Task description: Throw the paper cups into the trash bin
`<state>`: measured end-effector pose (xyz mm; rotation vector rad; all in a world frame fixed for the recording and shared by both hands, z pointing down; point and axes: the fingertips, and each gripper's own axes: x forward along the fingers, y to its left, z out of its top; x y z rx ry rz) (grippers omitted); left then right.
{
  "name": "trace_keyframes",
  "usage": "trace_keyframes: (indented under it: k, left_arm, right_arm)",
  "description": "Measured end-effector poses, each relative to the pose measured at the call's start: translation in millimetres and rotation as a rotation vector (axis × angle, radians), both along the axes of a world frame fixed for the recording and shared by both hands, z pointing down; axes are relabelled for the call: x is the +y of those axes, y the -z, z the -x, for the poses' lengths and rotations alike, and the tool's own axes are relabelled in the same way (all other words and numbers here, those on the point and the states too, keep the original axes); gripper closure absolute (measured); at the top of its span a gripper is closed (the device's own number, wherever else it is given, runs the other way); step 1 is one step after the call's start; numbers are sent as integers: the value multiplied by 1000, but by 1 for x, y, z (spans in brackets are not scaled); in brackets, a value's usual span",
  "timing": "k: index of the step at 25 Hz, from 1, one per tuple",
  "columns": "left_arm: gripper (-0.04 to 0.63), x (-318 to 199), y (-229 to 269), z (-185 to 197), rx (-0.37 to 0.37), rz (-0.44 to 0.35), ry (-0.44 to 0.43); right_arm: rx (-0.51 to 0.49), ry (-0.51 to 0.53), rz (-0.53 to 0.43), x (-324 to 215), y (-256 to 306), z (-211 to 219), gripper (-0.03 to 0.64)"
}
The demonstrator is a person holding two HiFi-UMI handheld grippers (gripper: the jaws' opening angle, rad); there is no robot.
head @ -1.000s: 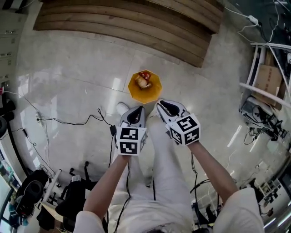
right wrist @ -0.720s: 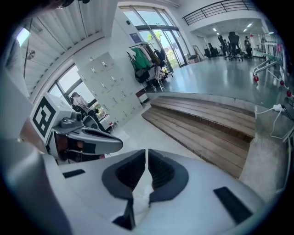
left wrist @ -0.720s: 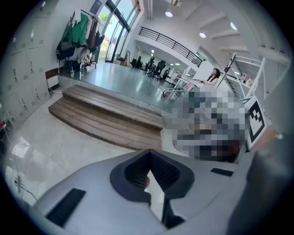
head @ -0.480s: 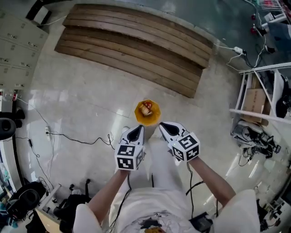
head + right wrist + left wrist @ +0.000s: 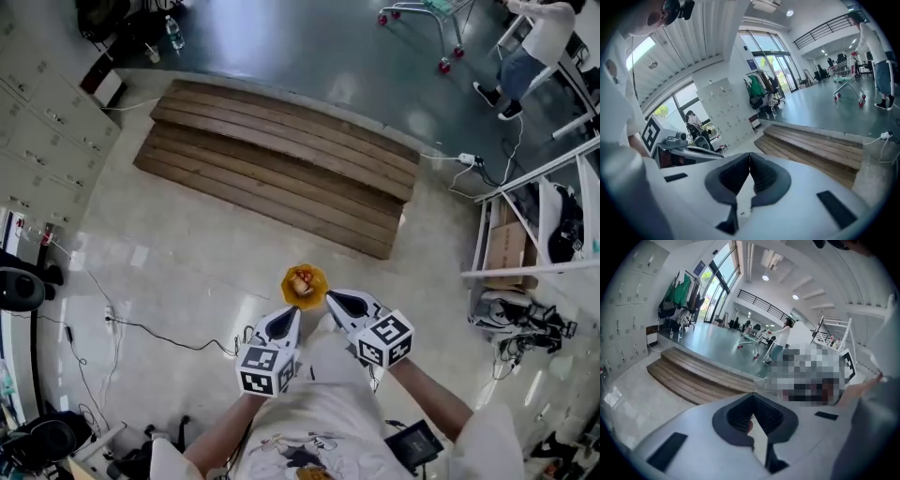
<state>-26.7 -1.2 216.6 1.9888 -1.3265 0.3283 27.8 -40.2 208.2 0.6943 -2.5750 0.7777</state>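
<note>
A yellow trash bin [image 5: 305, 284] stands on the pale floor and holds crumpled paper cups [image 5: 300, 279]. In the head view my left gripper [image 5: 291, 315] and right gripper [image 5: 330, 298] hover side by side just on the near side of the bin, above it, close to the person's body. The left gripper [image 5: 753, 397] is shut with its dark pads meeting and nothing between them. The right gripper [image 5: 749, 154] is also shut and empty. No cup shows in either gripper view.
Wooden steps [image 5: 281, 169] run across the floor beyond the bin. Cables [image 5: 159, 328] trail at the left, lockers [image 5: 47, 103] line the left wall, and metal shelving [image 5: 525, 244] stands at the right. A person [image 5: 539, 37] and a trolley [image 5: 422, 14] are far off.
The head view has pulled back and lifted: the bin looks smaller and farther, and more of the steps and hall shows. Both grippers stay side by side near the bin.
</note>
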Motion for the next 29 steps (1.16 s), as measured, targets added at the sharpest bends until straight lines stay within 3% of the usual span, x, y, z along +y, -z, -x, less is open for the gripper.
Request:
trace_keyframes:
  k: [6, 12, 18, 22, 29]
  left_arm:
    - [589, 0, 66, 16, 16, -116, 21]
    - [589, 8, 102, 18, 74, -172, 49]
    - [589, 22, 109, -3, 64, -192, 16]
    - [589, 30, 113, 1, 55, -189, 37]
    - [589, 51, 114, 6, 65, -153, 76]
  right_arm:
    - [-7, 2, -143, 4, 64, -1, 611]
    - [-10, 38, -257, 22, 105, -6, 611]
    - [-36, -12, -215, 28, 105, -33, 611]
    - [-68, -48, -197, 23, 111, -41, 611]
    - [-30, 34, -257, 42, 125, -30, 611]
